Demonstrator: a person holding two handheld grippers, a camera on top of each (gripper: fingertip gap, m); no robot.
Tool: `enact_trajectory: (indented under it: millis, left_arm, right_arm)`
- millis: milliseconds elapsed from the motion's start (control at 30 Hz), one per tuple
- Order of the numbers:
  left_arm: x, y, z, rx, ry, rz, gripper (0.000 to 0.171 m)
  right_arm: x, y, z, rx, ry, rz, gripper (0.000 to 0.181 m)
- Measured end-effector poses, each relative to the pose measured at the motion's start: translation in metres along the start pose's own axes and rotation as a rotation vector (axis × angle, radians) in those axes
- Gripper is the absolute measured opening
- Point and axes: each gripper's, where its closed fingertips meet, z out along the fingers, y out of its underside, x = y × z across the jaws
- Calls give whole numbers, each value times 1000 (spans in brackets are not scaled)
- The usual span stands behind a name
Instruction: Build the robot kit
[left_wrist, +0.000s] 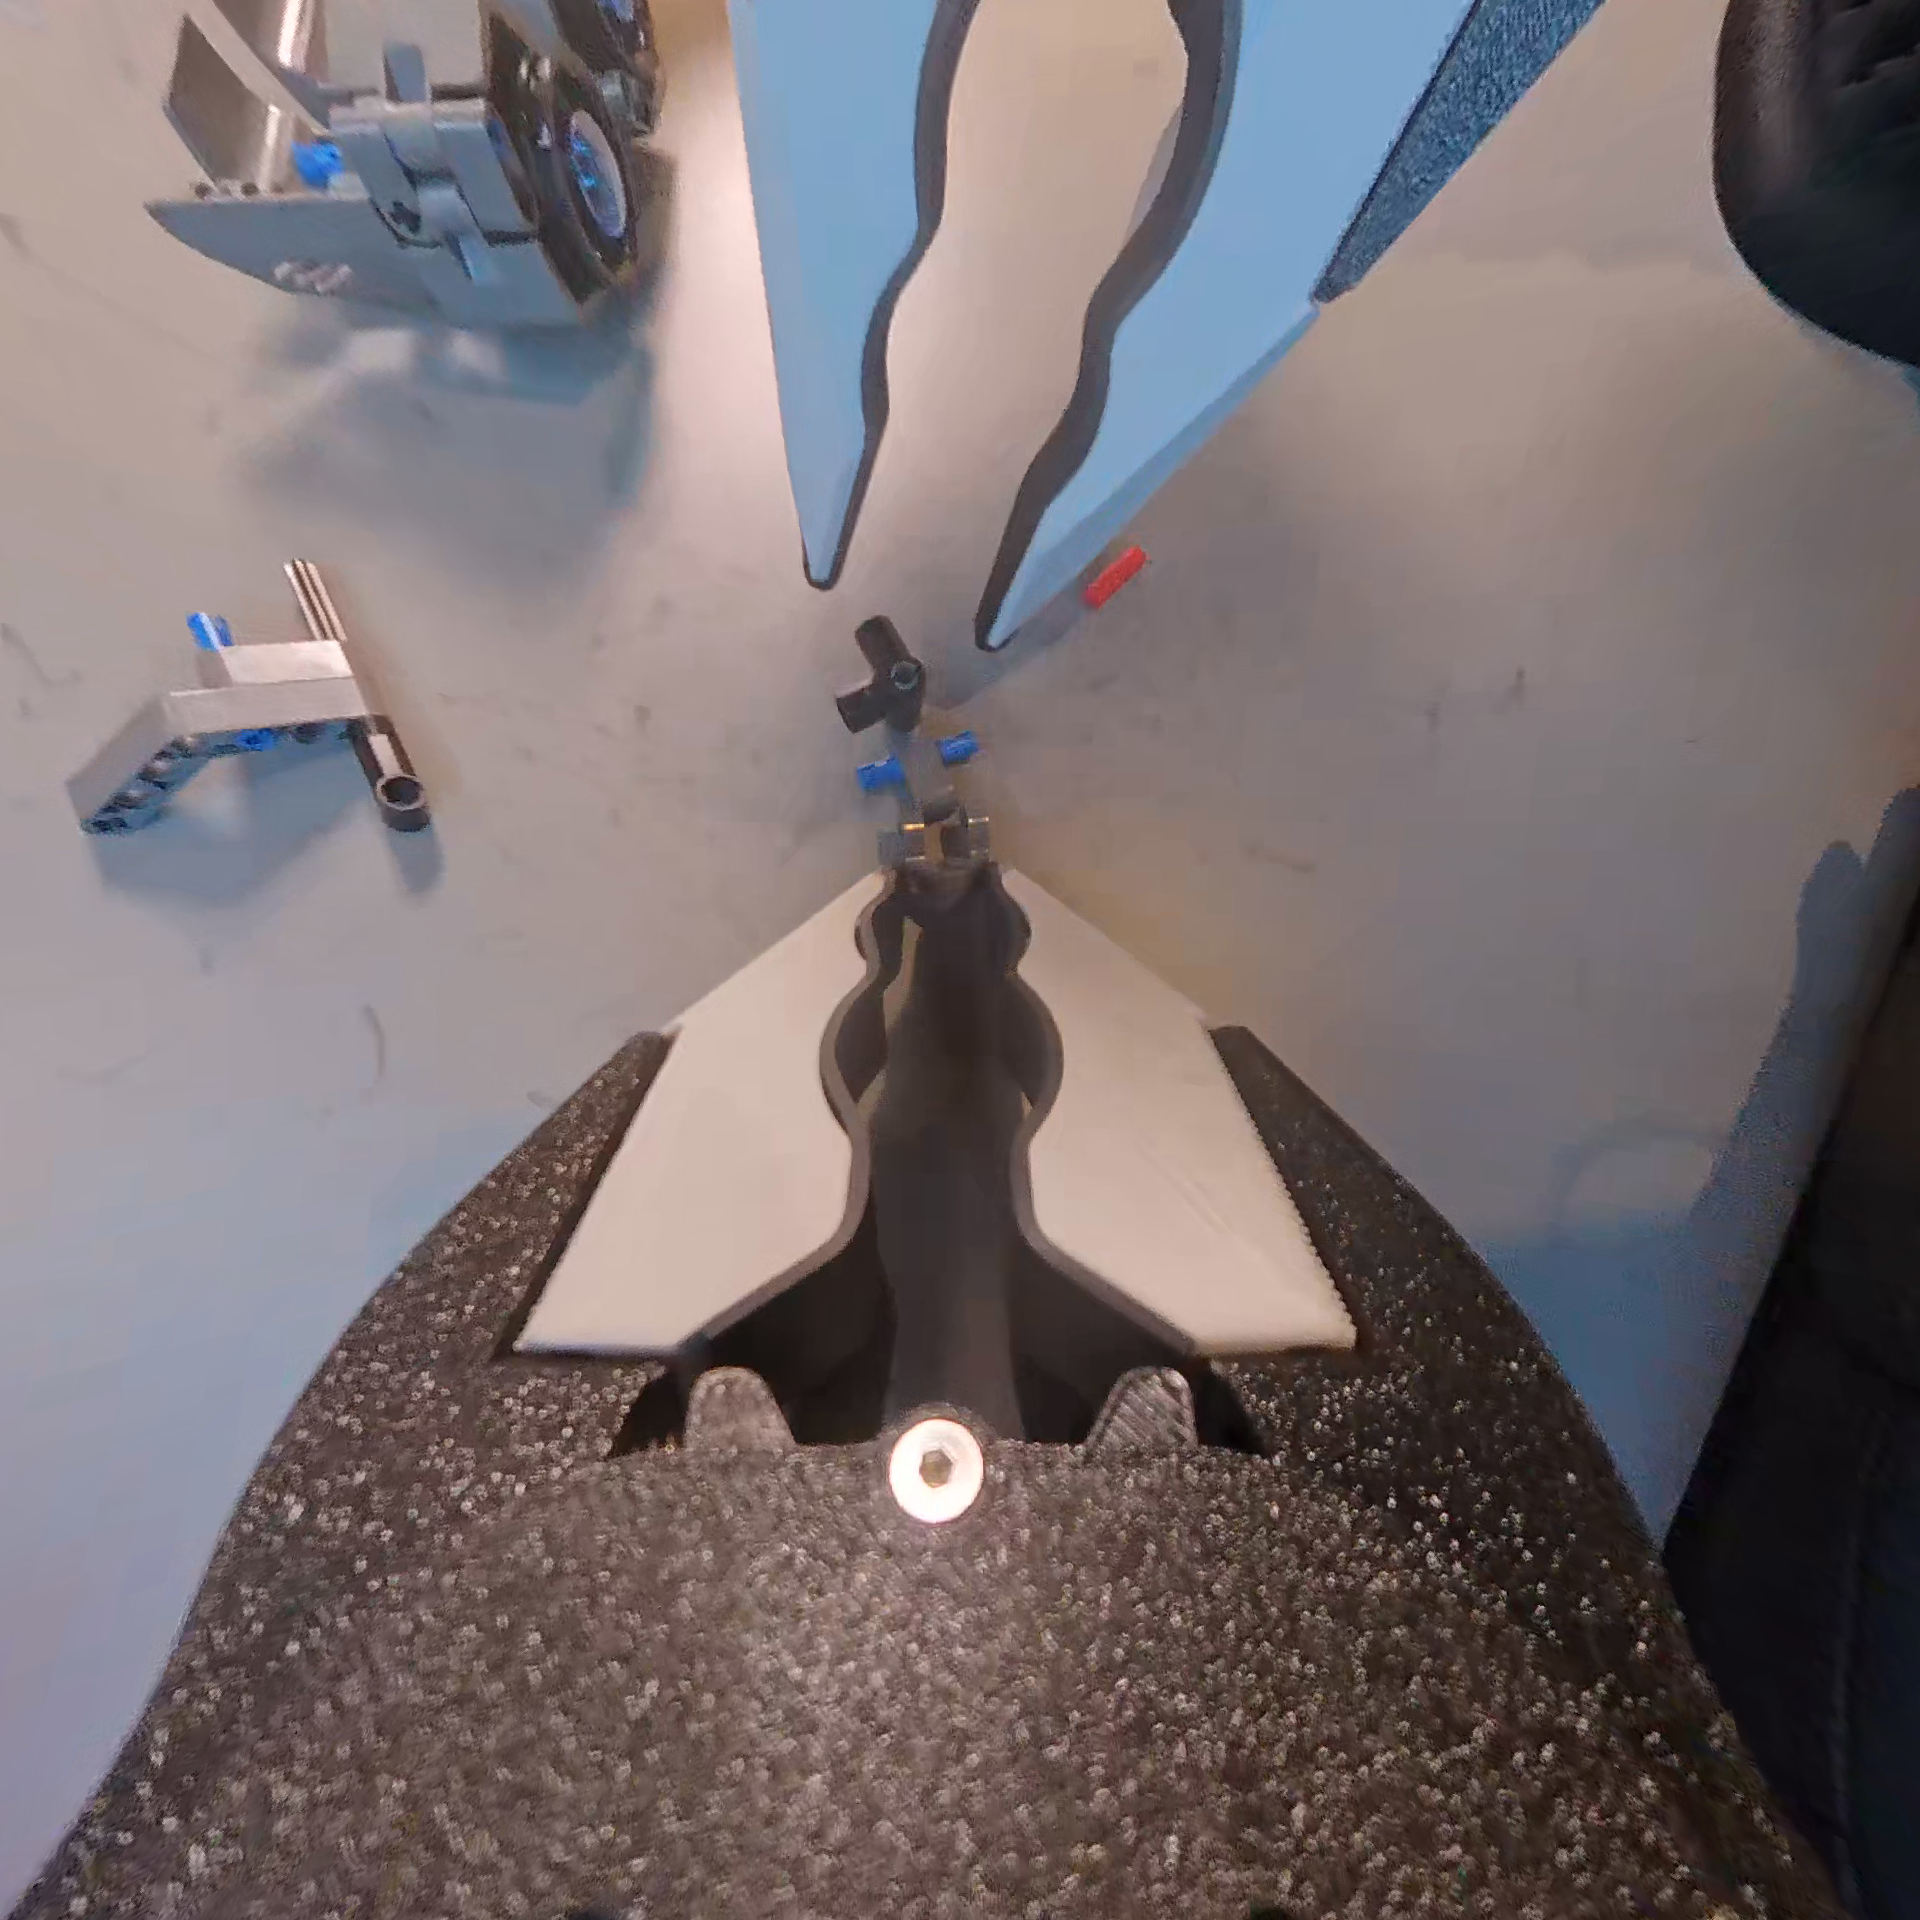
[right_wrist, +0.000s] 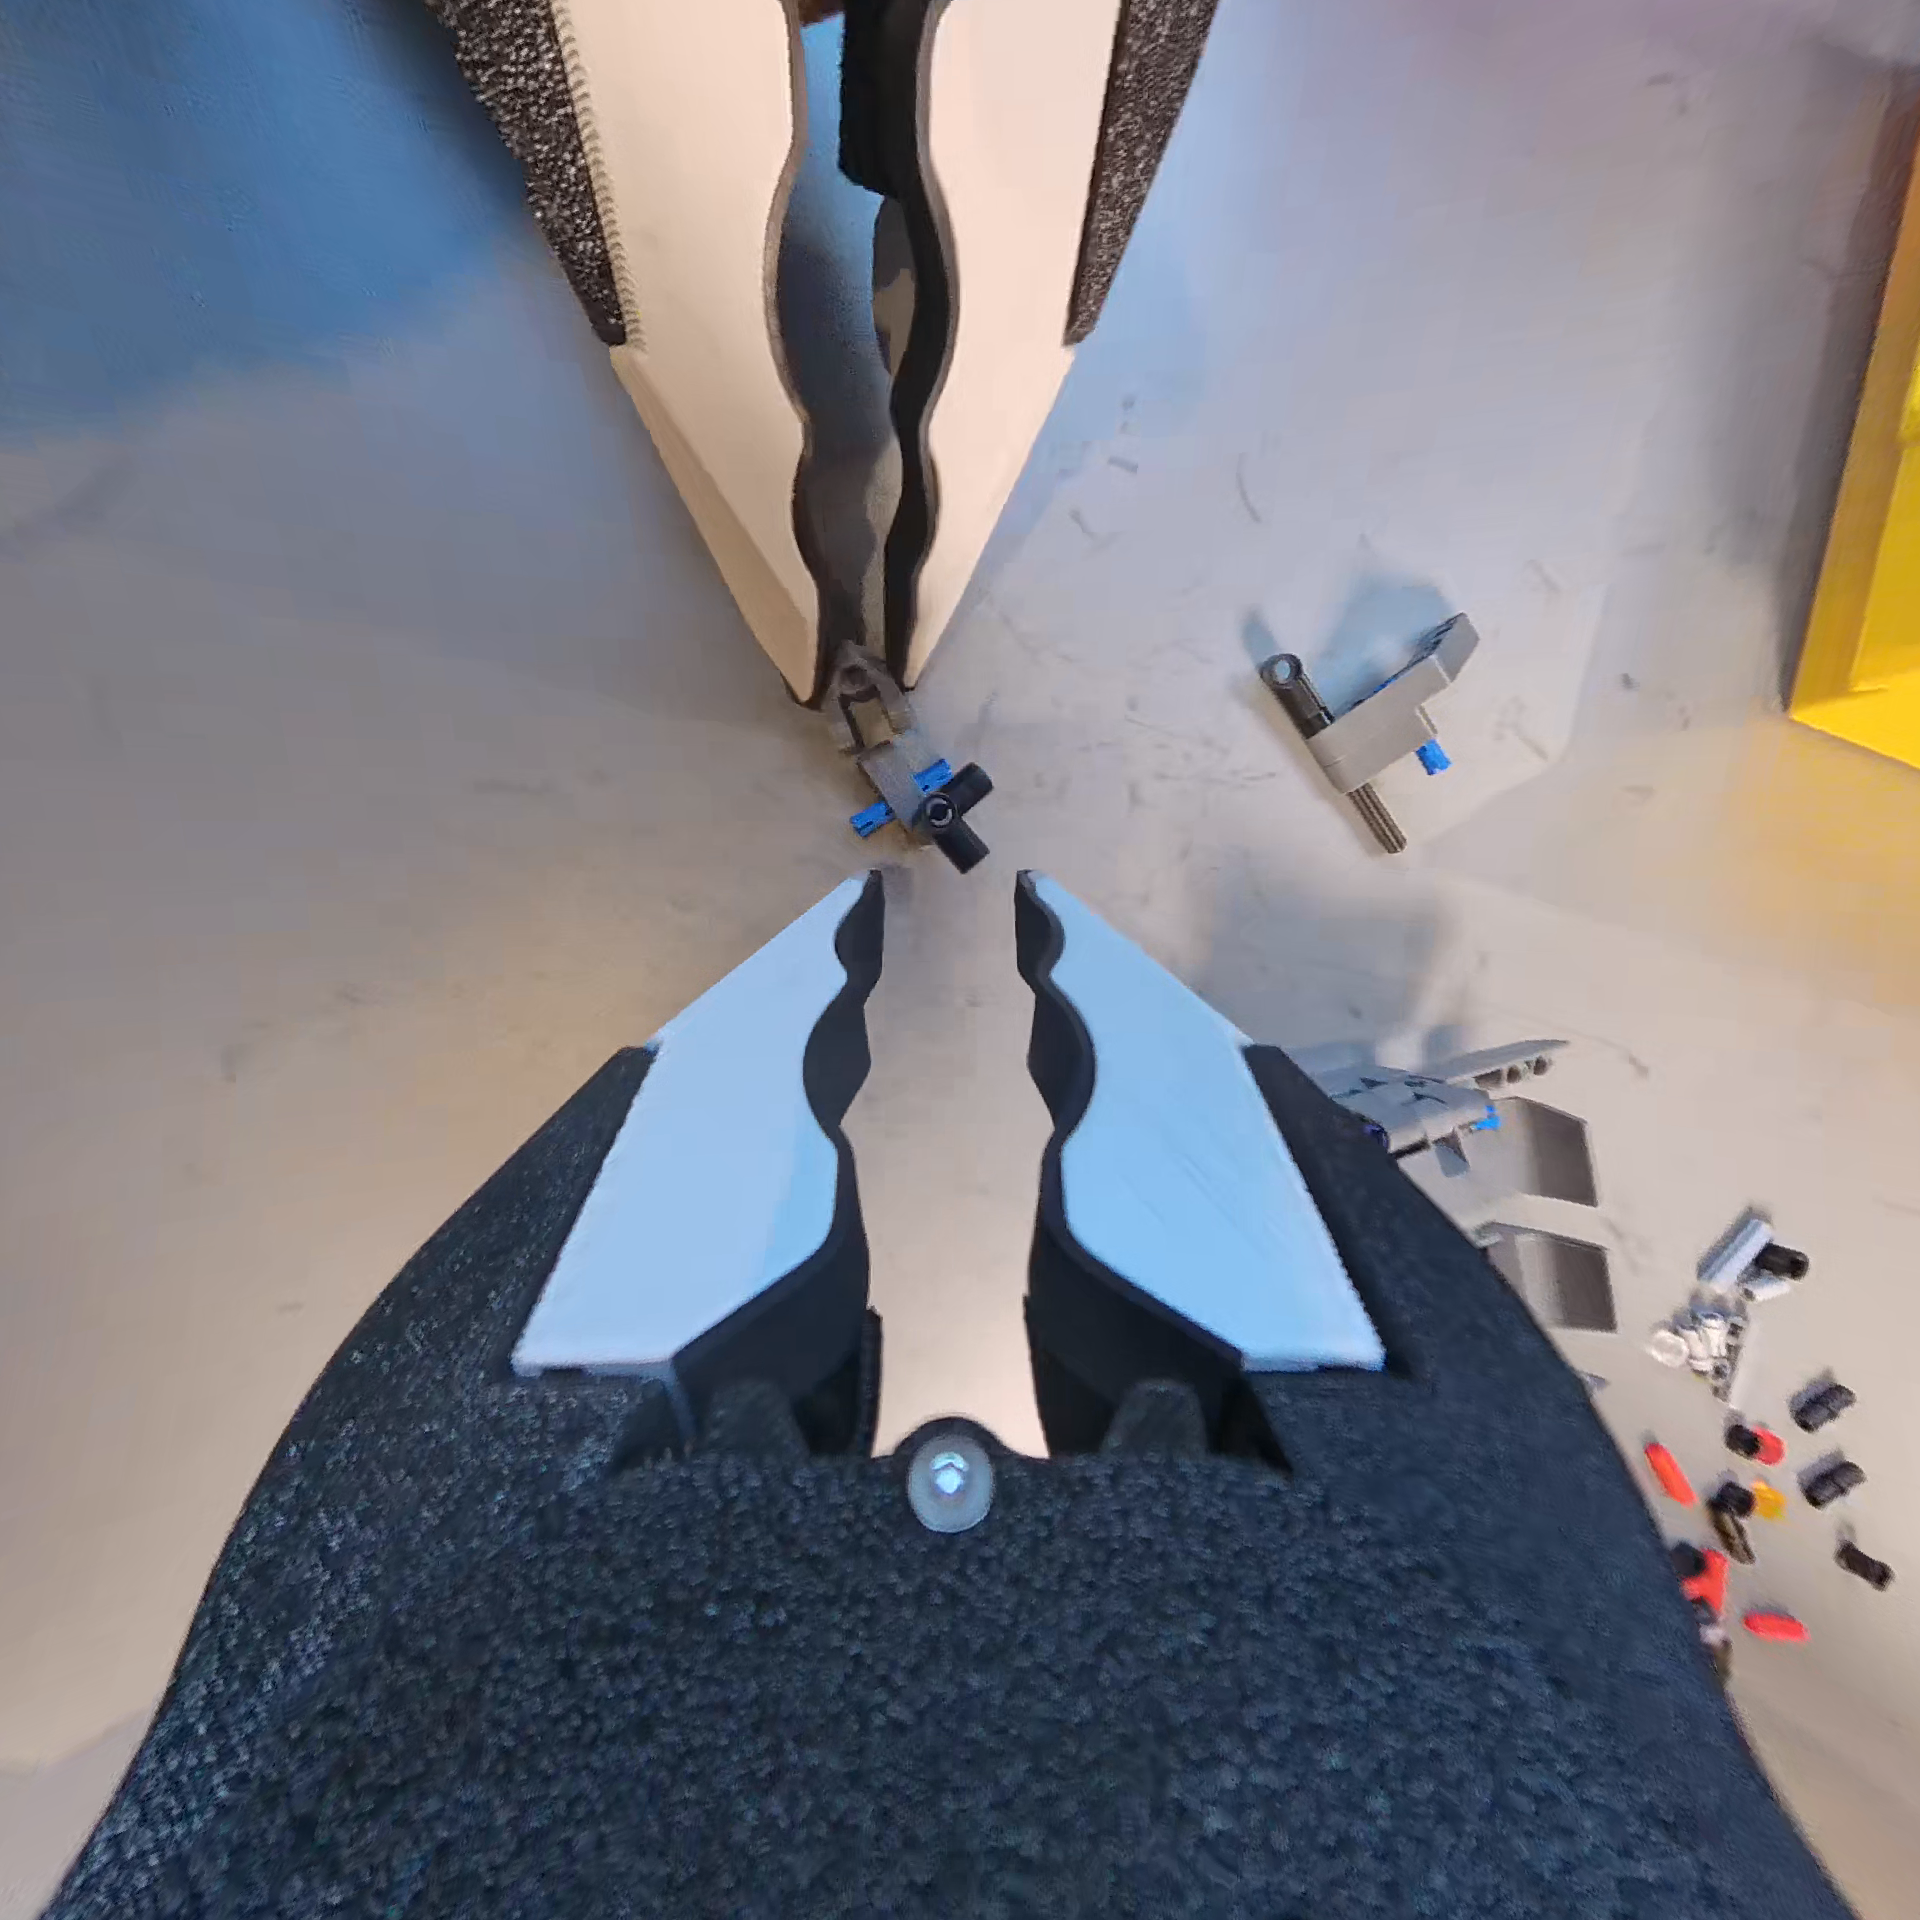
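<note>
Pinching small grey plastic brick assembly with blue pins and black connector (left_wrist: 906, 764) in my left gripper (left_wrist: 935, 868), above pale table (left_wrist: 1351, 831). Right gripper (right_wrist: 948, 878) apart, just beside black end. Judge it light, stiff, snap-apart; grip black connector.

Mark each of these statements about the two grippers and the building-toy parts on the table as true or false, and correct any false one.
1. The left gripper is shut on the small grey assembly. True.
2. The right gripper grips the black connector. False: its jaws stand open, apart from it.
3. Blue pins stick out of the small grey assembly. True.
4. The loose small parts lie inside the yellow bin. False: they lie on the table.
</note>
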Motion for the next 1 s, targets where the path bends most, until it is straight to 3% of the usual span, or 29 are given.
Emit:
enact_trajectory:
  millis: [367, 833, 1000]
  left_arm:
    - [1, -3, 3, -87, 35, -34, 15]
    - [-2, -5, -3, -73, 24, -20, 23]
    - [-5, -6, -17, -18, 22, 17, 20]
  right_arm:
    - [-1, -1, 4, 87, -21, 32, 14]
    - [0, 1, 1, 88, -2, 29, 11]
    - [-10, -17, -11, 149, 5, -13, 12]
